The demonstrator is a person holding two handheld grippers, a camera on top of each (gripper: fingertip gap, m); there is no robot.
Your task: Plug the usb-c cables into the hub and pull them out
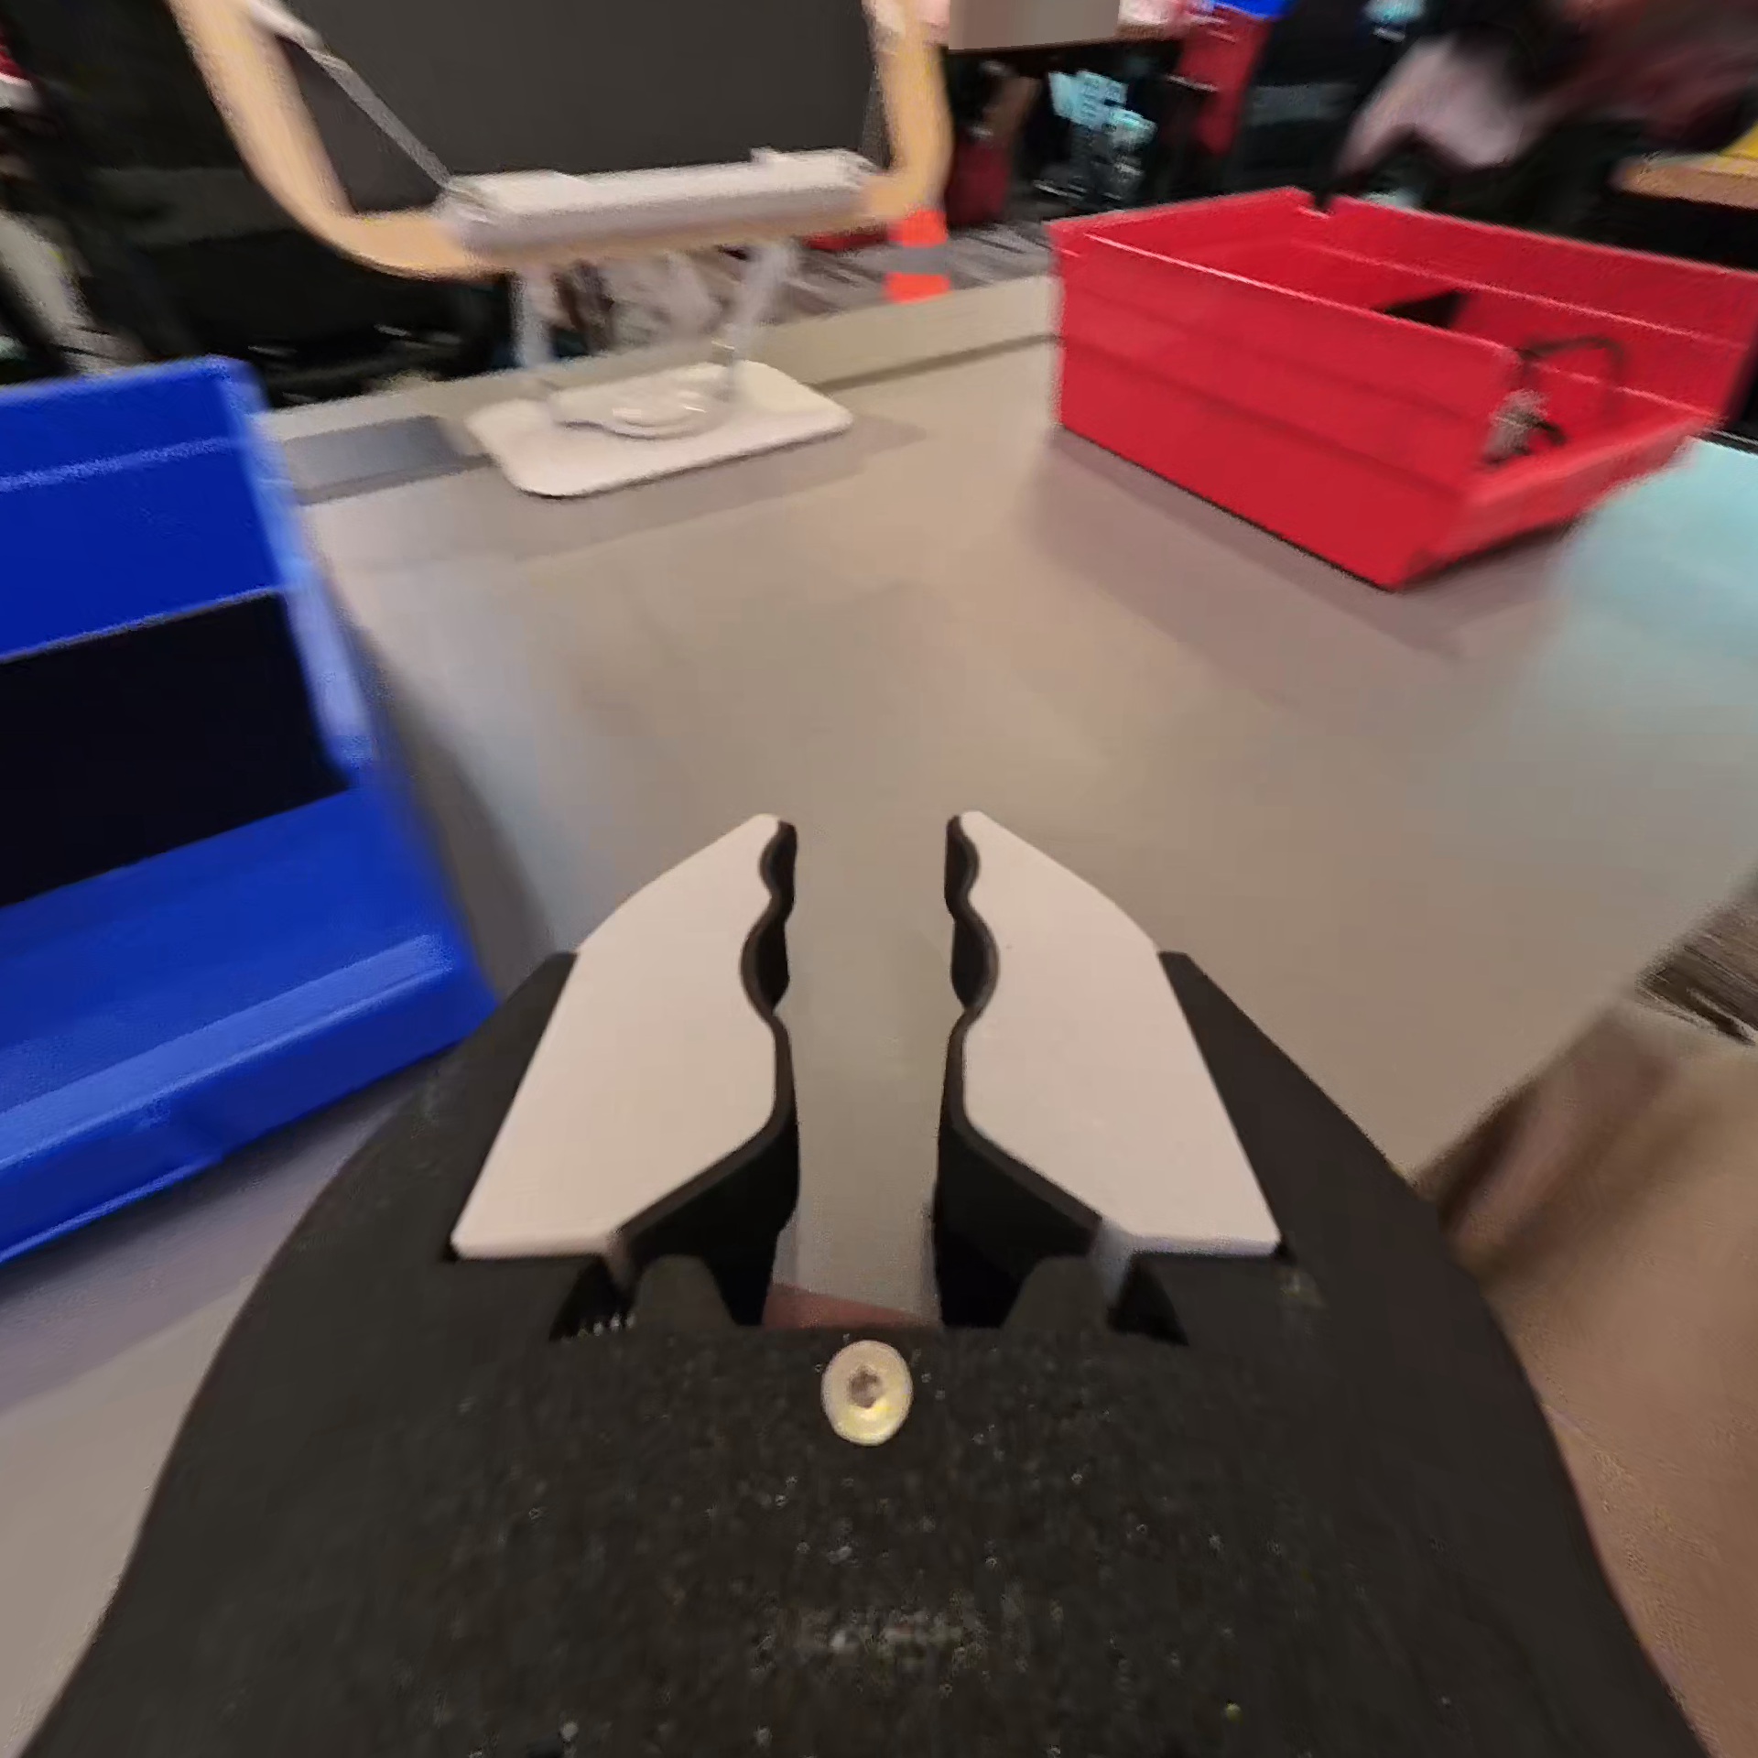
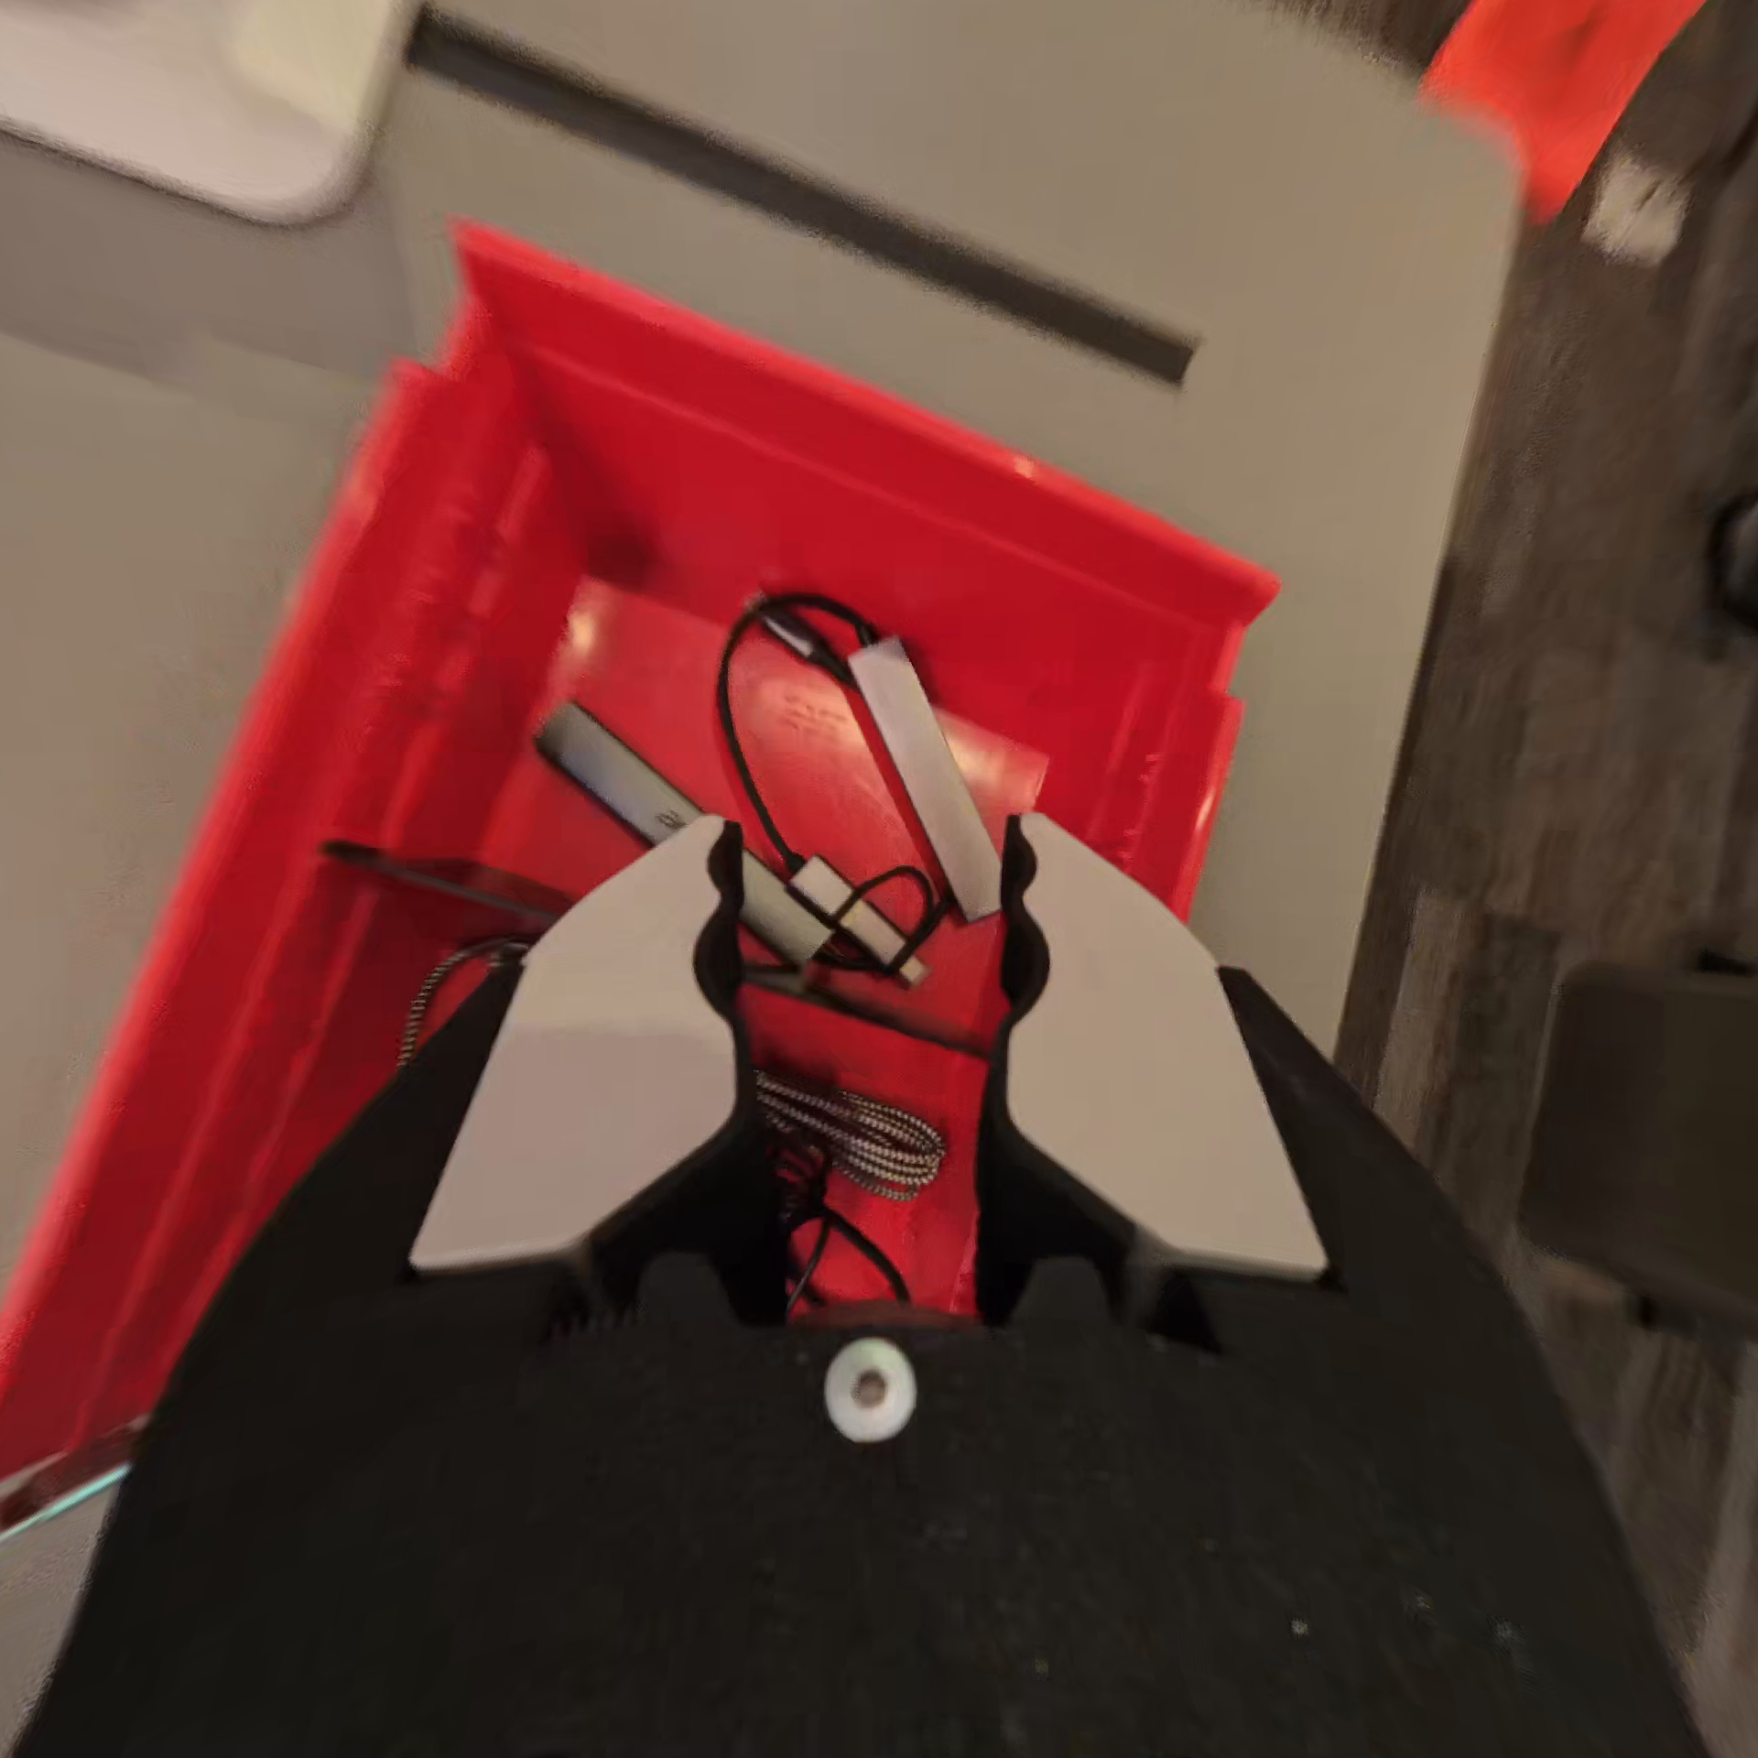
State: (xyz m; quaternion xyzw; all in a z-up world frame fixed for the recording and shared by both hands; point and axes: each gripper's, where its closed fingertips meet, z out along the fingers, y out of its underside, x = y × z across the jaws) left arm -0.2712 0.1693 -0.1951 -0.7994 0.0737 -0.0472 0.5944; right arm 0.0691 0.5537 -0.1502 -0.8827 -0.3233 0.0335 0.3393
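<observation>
Hovering right tongs gape above red bin.

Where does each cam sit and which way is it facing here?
Left wrist view: on the left tongs, low over the grey table, looking level across it, blue bin on one side, red bin on the other; its open fingers show.
Right wrist view: on the right tongs, above the red bin, looking down at two hubs and the braided cable; its open fingers show.
Shared: red bin and grey table.
</observation>
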